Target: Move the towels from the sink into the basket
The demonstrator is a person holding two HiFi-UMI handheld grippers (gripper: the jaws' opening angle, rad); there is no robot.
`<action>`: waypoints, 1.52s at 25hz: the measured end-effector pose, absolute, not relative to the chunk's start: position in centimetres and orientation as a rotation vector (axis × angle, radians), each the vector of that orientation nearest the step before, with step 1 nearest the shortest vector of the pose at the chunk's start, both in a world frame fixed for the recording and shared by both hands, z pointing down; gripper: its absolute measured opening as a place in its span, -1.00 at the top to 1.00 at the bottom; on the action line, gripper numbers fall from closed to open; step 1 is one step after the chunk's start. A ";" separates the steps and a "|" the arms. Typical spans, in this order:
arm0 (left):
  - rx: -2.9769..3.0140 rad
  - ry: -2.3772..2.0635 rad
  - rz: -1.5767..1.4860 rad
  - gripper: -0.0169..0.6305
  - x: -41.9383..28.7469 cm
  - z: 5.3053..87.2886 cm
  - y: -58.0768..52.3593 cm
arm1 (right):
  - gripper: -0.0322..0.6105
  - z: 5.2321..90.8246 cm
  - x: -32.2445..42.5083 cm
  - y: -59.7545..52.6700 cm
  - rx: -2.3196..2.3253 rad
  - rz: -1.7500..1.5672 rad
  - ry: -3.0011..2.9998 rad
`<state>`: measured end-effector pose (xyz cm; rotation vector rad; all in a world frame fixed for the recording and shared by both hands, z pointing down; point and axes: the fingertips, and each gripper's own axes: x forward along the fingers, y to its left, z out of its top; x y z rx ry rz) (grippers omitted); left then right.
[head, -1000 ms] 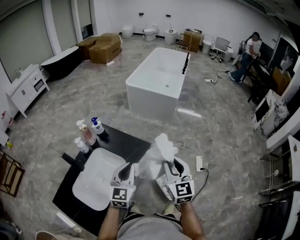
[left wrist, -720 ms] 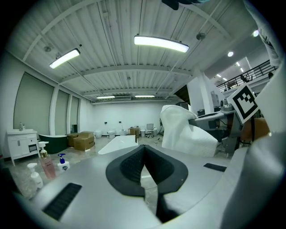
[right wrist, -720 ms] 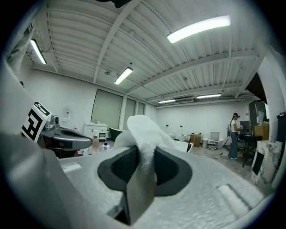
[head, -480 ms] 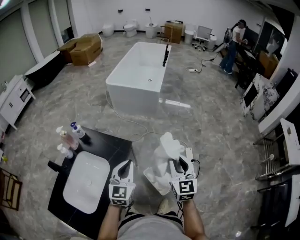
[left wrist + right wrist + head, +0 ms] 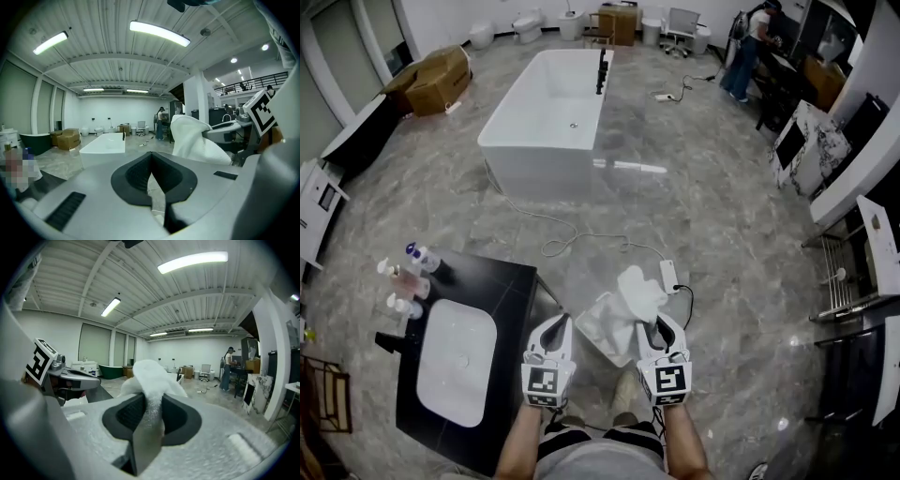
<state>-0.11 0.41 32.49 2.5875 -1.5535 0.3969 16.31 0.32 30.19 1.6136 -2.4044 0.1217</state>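
Pinching a white towel point(image 5: 639, 289) between its jaws, the right gripper point(image 5: 654, 330) hung at the near right edge of the basket point(image 5: 596, 334). Its pads were closed on a narrow fold of the cloth. The rest of the towel bunched up and forward out of the grip, standing over the basket's right side. From the head view it could not be told whether any fold touched the basket's rim.

The basket itself was a white, square-sided one that stood on the grey marbled floor point(image 5: 722, 234). The left gripper point(image 5: 555, 330) was held just left of the basket, level with its partner. Its jaws were brought together at the tips with nothing caught between them.

Well to the left of the basket lay the white sink point(image 5: 455, 361), set into a black counter point(image 5: 492, 286). A few bottles point(image 5: 405, 277) stood at the counter's far corner, still farther left of the basket. Just beyond the basket, a power strip point(image 5: 668, 274) lay on the floor, and its cable point(image 5: 581, 242) looped away from it. Far beyond the basket stood a white bathtub point(image 5: 546, 112), with a cardboard box point(image 5: 431, 80) to its left. A person point(image 5: 748, 37) stood at the room's far end, up and to the right of the basket.
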 end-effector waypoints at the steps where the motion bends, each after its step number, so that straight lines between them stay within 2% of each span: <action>1: 2.580 -1.543 0.406 0.92 0.2 33.3 0.2 | 0.59 31.3 16.4 0.2 1.610 0.145 -2.399; 16: 2.433 -1.462 0.540 0.92 0.5 51.6 -3.3 | 0.59 50.9 16.1 -4.8 1.514 0.343 -2.339; 38: 2.152 -1.410 0.622 0.92 -1.5 82.5 -6.1 | 0.59 86.8 14.6 -7.3 1.307 0.541 -2.196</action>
